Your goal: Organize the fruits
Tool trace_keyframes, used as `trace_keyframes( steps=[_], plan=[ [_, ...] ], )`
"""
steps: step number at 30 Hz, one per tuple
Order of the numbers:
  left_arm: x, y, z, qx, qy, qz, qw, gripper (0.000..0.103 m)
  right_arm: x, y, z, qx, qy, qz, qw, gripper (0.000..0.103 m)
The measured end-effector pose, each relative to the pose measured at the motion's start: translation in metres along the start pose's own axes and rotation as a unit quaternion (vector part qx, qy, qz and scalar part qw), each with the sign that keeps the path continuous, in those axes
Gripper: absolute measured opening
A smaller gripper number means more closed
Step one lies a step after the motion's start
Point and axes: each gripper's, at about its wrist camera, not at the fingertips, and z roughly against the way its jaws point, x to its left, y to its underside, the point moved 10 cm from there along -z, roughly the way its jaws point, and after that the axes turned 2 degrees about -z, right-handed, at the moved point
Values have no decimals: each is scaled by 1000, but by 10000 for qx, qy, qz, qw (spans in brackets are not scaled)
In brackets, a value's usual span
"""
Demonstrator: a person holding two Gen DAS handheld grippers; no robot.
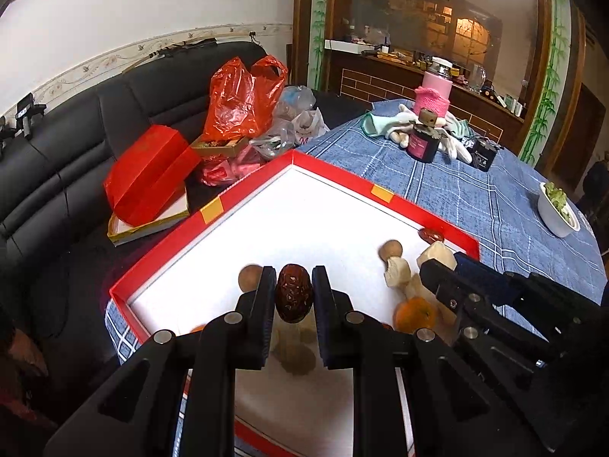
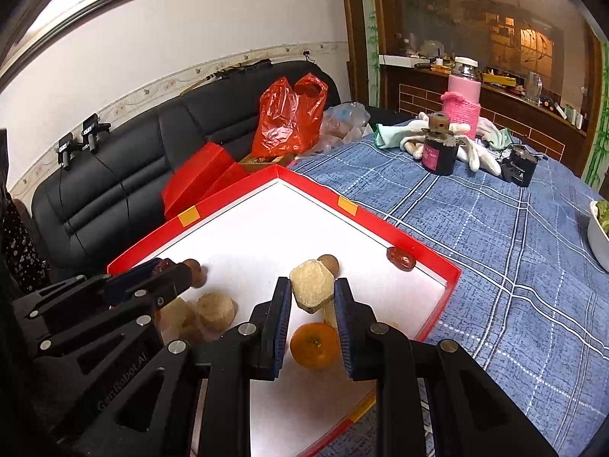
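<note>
Closest to the left wrist camera, the left gripper (image 1: pixel 294 289) has its fingers (image 1: pixel 266 293) closed on a wrinkled dark red jujube (image 1: pixel 294 292), lifted above the white floor of a red-rimmed tray (image 1: pixel 243 205) on the desk (image 1: pixel 475 205), which wears a blue checked cloth. Beneath the held jujube lie pale beige chunks, partly hidden by the gripper. A round brown longan (image 1: pixel 249 276) sits just left of the left finger, and a second longan (image 1: pixel 391 249) lies further right, touching a pale cut piece (image 1: pixel 396 272). From the right wrist camera, the right gripper (image 2: pixel 312 301) grips a pale, sugarcane-like chunk (image 2: pixel 311 285) between its blue-padded fingers (image 2: pixel 344 304), raised over the tray. A mandarin orange (image 2: pixel 314 344) rests on the tray floor below that chunk, near the tray's near edge. Another glossy red jujube (image 2: pixel 400 259) lies in the tray's right corner against the rim. Two more beige chunks (image 2: pixel 215 310) sit to the left, beside the left gripper. Beyond the tray stand a dark jar (image 2: pixel 439 150), a pink knit-sleeved bottle (image 2: pixel 462 103) and white gloves (image 2: pixel 475 152); a white bowl (image 1: pixel 557 209) sits at the desk's right edge. An orange plastic bag (image 1: pixel 243 95) rests on the black sofa (image 1: pixel 76 144).
</note>
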Motion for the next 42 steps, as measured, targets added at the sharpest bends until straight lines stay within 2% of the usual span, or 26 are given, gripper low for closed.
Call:
trace_keyframes(
  steps=[9,19,22,23,24,25,27,29,30,31,32,33,34,35,36,39,42],
  plan=[
    [13,-6,-22,125,-164,98,9997,17,-3,-14,-17,14,45,-129,9999,23],
    [16,-6,-51,419,-278,139,9986,17,-11,-6,-43,297,120,-236,9992,23],
    [14,-6,-53,468,-161,190,9986,17,-16,-5,-45,332,159,-316,9988,25],
    [14,-6,-53,484,-194,175,9985,17,-18,-4,-45,374,172,-341,9986,30],
    [15,-5,-53,508,-253,151,9983,17,-18,-4,-44,389,155,-342,9985,40],
    [15,-4,-52,528,-319,112,9980,17,-18,-4,-42,358,155,-329,9987,46],
    [13,-3,-49,544,-334,38,9980,26,-20,-5,-37,313,218,-323,9988,68],
    [11,-2,-42,495,-253,-12,9985,41,-21,-5,-27,252,247,-279,9990,71],
    [11,-2,-38,447,-212,-9,9988,44,-21,-5,-22,238,262,-243,9991,73],
    [11,-2,-30,350,-145,25,9993,53,-22,-4,-16,222,255,-218,9992,76],
    [12,-2,-24,276,-149,79,9995,68,-24,-3,-7,166,245,-181,9994,83],
    [13,-2,-18,210,-160,127,9996,76,-25,-2,0,110,281,-153,9994,93],
    [11,-4,-13,120,-142,117,9998,88,-28,-1,8,47,342,-114,9993,98],
    [9,-5,-7,31,-142,74,9999,90,-28,0,19,-35,352,-43,9994,102],
    [6,-5,-1,-29,-159,25,9999,90,-29,1,31,-146,351,61,9993,102],
    [-8,-2,7,99,39,-63,9999,102,-36,7,59,-288,508,131,9982,102],
    [-20,-1,15,-37,208,-80,9997,103,-42,13,82,-394,572,157,9975,102]
  ],
)
